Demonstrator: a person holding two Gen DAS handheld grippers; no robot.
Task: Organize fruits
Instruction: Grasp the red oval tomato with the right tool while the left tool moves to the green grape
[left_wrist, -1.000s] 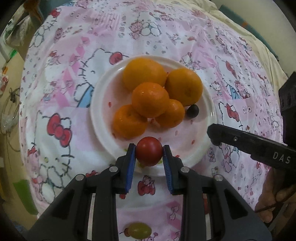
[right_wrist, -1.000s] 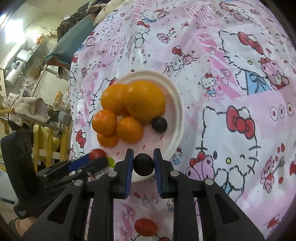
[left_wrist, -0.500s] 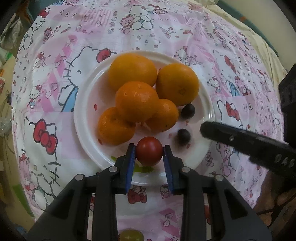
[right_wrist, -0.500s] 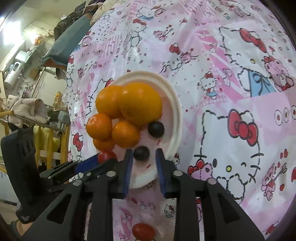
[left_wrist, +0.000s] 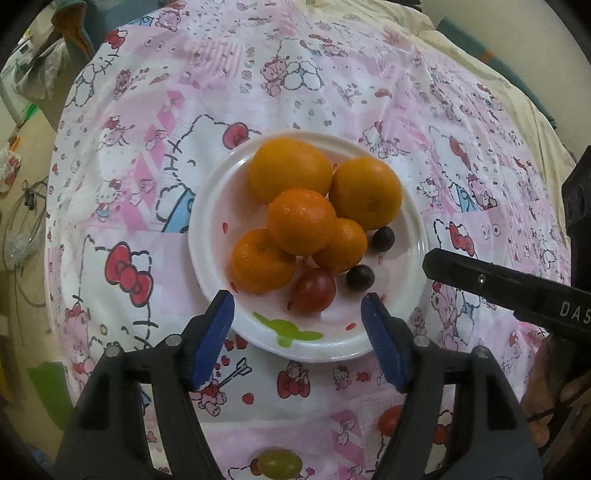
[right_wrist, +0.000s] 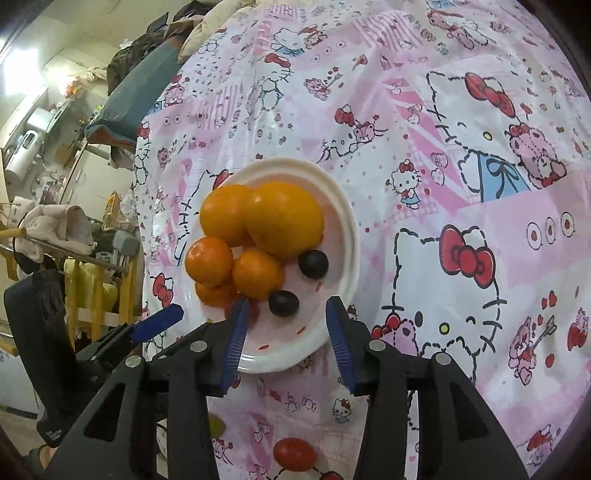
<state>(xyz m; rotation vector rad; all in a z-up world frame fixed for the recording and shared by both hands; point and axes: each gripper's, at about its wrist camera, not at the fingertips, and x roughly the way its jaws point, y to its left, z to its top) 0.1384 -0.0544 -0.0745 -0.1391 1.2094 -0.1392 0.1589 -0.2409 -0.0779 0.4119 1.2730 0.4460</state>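
From the left wrist, the left gripper (left_wrist: 297, 334) has just been opening, jaws wide with nothing between; the tomato (left_wrist: 314, 290) sits on the plate (left_wrist: 210, 236) beside the oranges (left_wrist: 301, 221), a green grape (left_wrist: 279, 463) loose on the cloth. From the right wrist, the right gripper (right_wrist: 284, 341) has also been opening, empty; the dark grape (right_wrist: 283, 303) lies just inside the rim with room around it.

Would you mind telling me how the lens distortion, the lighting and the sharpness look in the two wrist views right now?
Left wrist view: strong fisheye bulge with dark corners, the plate and oranges sharp, a small glossy highlight on the red tomato, lighting soft. Right wrist view: same bulge, a blown-out bright patch at upper left, the cloth evenly lit, the dark grapes crisp, the room at the left edge squeezed.
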